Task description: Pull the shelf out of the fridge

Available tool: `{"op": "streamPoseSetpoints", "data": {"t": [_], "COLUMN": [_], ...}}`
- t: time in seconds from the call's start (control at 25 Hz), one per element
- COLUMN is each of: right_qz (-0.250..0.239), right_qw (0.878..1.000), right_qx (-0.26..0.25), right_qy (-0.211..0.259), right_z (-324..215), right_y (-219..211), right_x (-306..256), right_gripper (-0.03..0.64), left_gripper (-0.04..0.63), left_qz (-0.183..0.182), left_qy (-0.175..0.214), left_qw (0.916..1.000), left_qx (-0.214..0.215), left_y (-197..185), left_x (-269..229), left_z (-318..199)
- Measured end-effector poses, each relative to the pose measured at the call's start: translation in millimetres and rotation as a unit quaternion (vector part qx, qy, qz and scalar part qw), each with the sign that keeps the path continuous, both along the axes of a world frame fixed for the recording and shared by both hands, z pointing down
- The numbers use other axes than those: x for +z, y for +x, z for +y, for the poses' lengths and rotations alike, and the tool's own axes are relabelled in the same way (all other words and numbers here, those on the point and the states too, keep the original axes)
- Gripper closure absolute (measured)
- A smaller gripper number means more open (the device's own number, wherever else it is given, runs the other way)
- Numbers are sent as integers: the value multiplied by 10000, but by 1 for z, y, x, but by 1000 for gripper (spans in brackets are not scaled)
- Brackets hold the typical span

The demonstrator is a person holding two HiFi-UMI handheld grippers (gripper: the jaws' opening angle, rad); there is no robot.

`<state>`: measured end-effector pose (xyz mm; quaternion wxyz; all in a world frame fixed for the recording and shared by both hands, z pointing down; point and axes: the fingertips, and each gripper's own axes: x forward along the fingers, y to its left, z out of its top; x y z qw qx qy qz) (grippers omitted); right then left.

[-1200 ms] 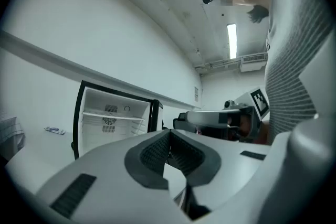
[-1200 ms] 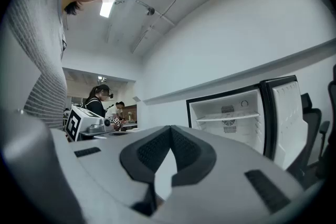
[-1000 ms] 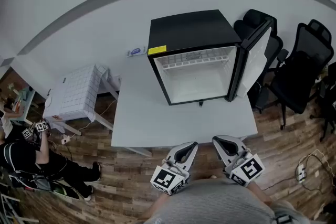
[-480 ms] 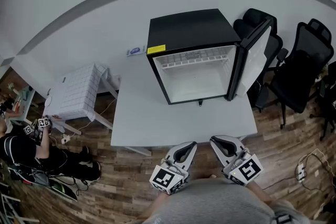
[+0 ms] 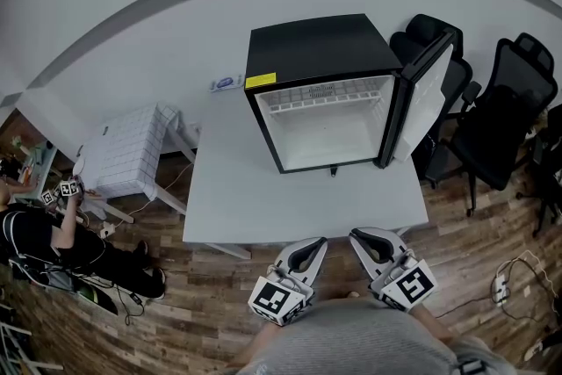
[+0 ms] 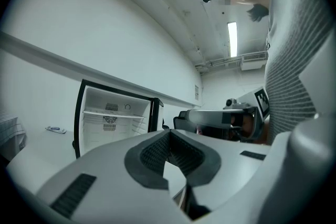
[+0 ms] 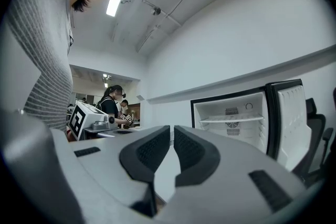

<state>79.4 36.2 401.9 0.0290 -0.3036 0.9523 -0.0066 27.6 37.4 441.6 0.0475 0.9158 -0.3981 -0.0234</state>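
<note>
Two grippers: the left gripper (image 5: 309,245) and the right gripper (image 5: 362,236) sit side by side just off the near edge of the table (image 5: 255,206), both pointing level toward the fridge (image 5: 316,53).
Left gripper state: jaws closed, the dark pads (image 6: 153,153) meet at their tips with nothing between them.
Right gripper state: jaws drawn together too, only a hairline slit between its pads (image 7: 149,152), and nothing is held.
Shelf place: the shelf (image 6: 113,113) is a thin white ledge across the upper part of the fridge's cavity. It is still fully seated inside, and the right gripper view shows the same shelf (image 7: 231,119).
Door: the door (image 5: 428,92) stands swung open on the right side, so the opening is clear.
Direction from grippers: the shelf lies straight ahead across the table, well apart from both grippers.
Long axis: it runs side to side across the cavity with its front edge facing the grippers, so the pull would likely come straight back toward the person.
Nearer hand: neither is clearly nearer. The opening sits roughly between the two, and the open door is on the right gripper's side.
Next move, as judged: reach forward over the table and open a pair of jaws before taking the front edge.
</note>
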Motion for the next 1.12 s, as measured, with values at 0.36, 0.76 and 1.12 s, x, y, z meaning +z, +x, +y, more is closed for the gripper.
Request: {"op": "streamPoseSetpoints", "data": {"t": [0.36,0.76,1.12], "right_qz": [122,130,51], "right_qw": [9999,9999,9997], "right_qx": [-21,6,-223], "right_qy": [36,-3,-102], "right_z": [1,-8,-17], "right_y": [-4,15,50], "right_x": [1,3,8], "right_gripper": [601,601,601], "left_gripper": [584,584,584], "left_qz": [20,56,35], "left_qy": [-10,-78,-134], "left_qw": [10000,9998,9993], "left_qx": [-19,-155,-346], "left_y": [-1,12,51], "left_x": [0,7,11], "left_z": [1,-5,-7]}}
